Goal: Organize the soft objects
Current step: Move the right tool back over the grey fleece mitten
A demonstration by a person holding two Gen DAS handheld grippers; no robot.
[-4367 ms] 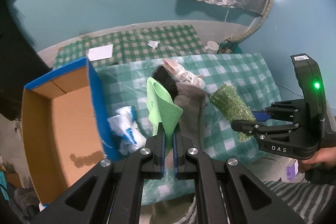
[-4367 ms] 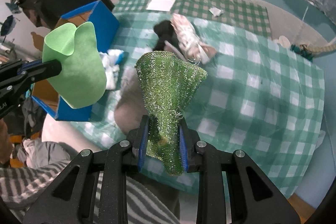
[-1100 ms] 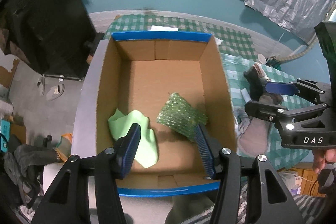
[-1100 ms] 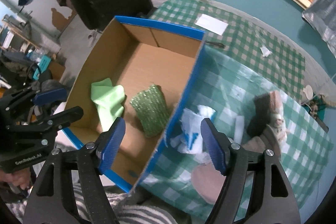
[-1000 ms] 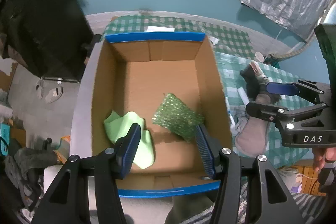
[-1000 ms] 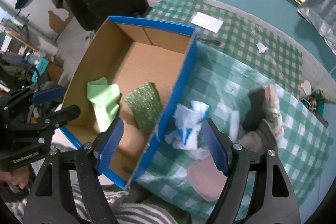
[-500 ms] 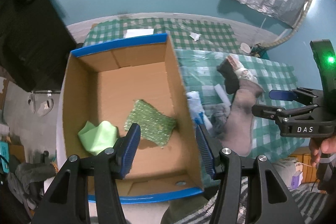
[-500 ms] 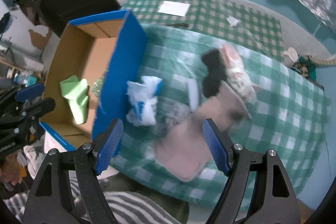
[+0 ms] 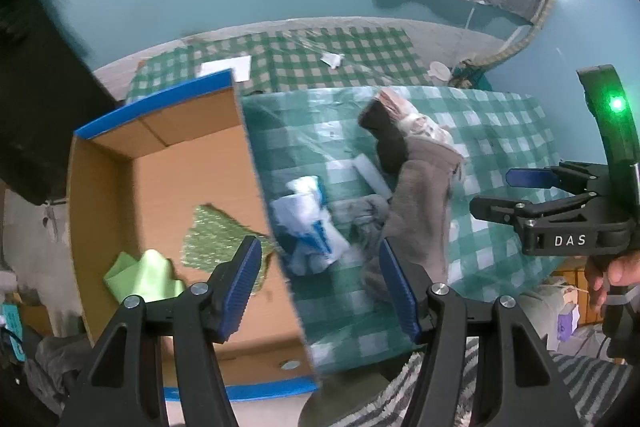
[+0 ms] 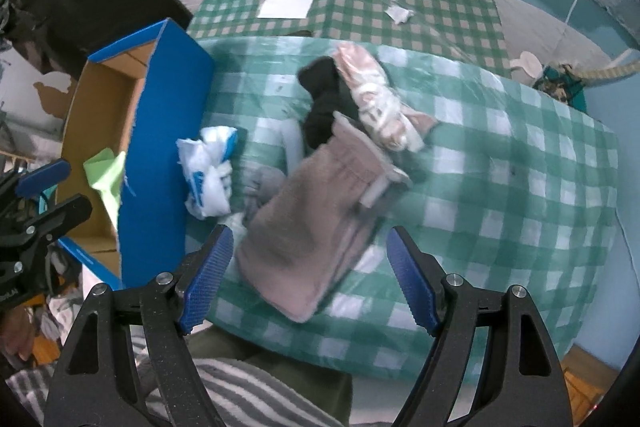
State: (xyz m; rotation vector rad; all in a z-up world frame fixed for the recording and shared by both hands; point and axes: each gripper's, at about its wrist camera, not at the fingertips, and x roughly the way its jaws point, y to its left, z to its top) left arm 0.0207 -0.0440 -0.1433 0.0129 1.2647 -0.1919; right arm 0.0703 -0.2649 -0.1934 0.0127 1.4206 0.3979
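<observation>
Both my tools hang empty, pointing steeply down at the checked cloth on the desk (image 10: 520, 163). My left gripper (image 9: 320, 283) has its fingers widening with nothing between them, straddling the blue-edged cardboard box (image 9: 160, 163) wall; inside lie the pale green cloth (image 9: 140, 275) and the glittery green piece (image 9: 212, 231), dropped there, I judge, as sorted. My right gripper (image 10: 308, 283) stands wide apart over the near end of the grey-pink garment (image 10: 316, 215), which lies between its fingers, well below them. To its left, beside the box, sits the white-and-blue bundle (image 10: 208, 171); farther off, a black item (image 10: 324, 103) and a pink patterned one (image 10: 372, 103).
</observation>
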